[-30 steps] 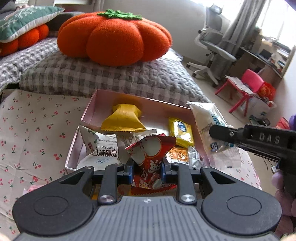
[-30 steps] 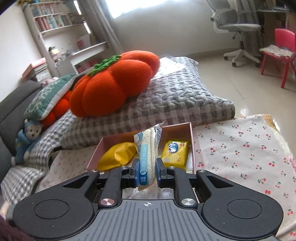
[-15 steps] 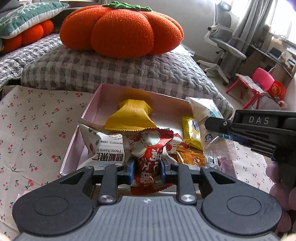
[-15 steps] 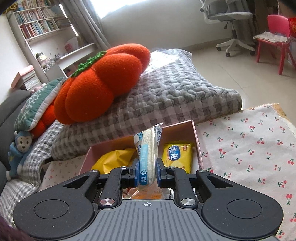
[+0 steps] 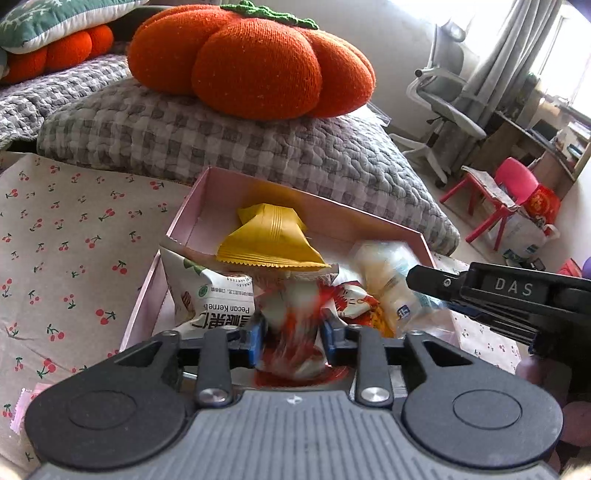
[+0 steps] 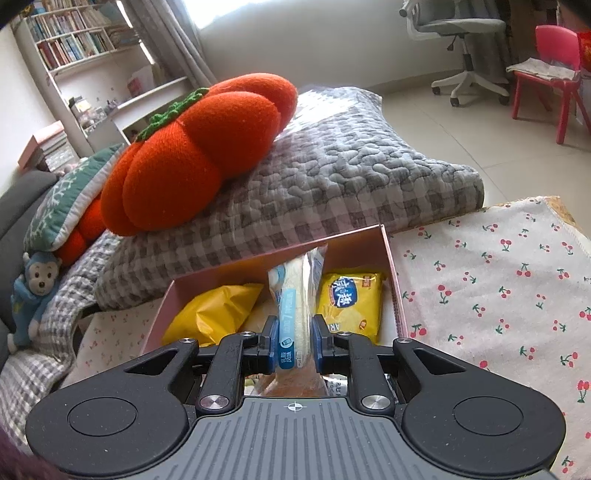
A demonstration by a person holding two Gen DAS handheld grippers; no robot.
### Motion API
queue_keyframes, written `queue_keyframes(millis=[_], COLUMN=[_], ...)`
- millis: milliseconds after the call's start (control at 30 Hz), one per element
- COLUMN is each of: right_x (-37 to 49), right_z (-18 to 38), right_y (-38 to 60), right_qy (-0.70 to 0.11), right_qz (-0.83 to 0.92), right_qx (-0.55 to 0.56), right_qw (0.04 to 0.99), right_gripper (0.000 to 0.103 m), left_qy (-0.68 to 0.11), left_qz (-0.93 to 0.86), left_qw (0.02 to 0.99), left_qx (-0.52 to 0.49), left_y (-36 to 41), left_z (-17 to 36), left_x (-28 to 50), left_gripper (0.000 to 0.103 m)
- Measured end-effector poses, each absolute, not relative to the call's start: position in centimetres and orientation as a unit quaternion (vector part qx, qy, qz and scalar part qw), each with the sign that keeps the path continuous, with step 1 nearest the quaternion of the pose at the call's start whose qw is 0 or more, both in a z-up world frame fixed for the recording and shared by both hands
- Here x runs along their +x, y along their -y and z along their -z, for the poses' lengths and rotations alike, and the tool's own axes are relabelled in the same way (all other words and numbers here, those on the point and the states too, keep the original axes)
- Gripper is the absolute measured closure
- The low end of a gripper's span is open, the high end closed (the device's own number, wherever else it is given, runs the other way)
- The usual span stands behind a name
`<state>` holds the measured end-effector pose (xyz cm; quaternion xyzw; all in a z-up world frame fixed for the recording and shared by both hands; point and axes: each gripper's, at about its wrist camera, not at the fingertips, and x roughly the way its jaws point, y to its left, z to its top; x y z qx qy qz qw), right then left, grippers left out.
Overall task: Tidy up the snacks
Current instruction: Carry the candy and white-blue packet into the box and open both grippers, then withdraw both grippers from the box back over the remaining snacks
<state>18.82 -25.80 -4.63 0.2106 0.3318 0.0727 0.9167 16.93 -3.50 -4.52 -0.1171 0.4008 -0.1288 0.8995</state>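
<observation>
A pink box (image 5: 207,195) on the cherry-print cloth holds a yellow packet (image 5: 273,236), a white pecan packet (image 5: 218,295) and a yellow biscuit packet (image 6: 351,299). My left gripper (image 5: 291,332) hangs over the box's near end. Its jaws are opening and a red-and-white packet (image 5: 291,325), blurred, sits loose between them. My right gripper (image 6: 294,339) is over the box's right side. Its jaws are starting to open, but the pads still touch a clear-wrapped white bread packet (image 6: 293,295) standing upright. That packet (image 5: 384,273) and the right gripper's tip (image 5: 413,275) also show in the left wrist view.
Behind the box lies a grey checked quilted cushion (image 5: 258,147) with an orange pumpkin pillow (image 5: 251,62) on top. The cherry cloth (image 6: 498,295) spreads left and right of the box. A red chair (image 5: 509,192) and an office chair (image 6: 458,33) stand on the floor beyond.
Both grippers have come in lower over the box. The left jaws have widened and the red packet now blurs between them. The bread packet has moved inside the box's right side.
</observation>
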Motion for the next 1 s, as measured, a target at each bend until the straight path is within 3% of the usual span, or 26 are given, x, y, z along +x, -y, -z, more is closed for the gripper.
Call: queue_keyframes(millis=[67, 167, 433, 767, 1000], right_x=[18.7, 18.4, 17.3, 15.2, 13.0], right_z=[4.4, 4.0, 2.9, 1.7, 1.2], right_y=[26.1, 26.6, 27.5, 28.3, 28.3], right_qy=[-0.333, -0.327, -0.322, -0.318, -0.317], right_qz=[-0.075, -0.073, -0.074, -0.074, -0.084], right_qx=[0.218, 0.226, 0.217, 0.194, 0.165], right_qw=[0.914, 0.915, 0.919, 0.925, 0.930], right_gripper=[0.079, 0.069, 0.057, 0.045, 0.031], left_qy=[-0.401, -0.405, -0.397, -0.392, -0.384], left_qz=[0.129, 0.130, 0.140, 0.147, 0.160], left_qw=[0.900, 0.898, 0.902, 0.905, 0.908], left_qx=[-0.115, -0.114, -0.094, -0.074, -0.052], left_y=[3.5, 3.3, 3.1, 1.7, 0.8], left_z=[4.4, 4.2, 2.9, 1.6, 0.8], left_x=[16.8, 16.6, 15.7, 14.4, 13.0], left_gripper=[0.070, 0.061, 0.043, 0.031, 0.016])
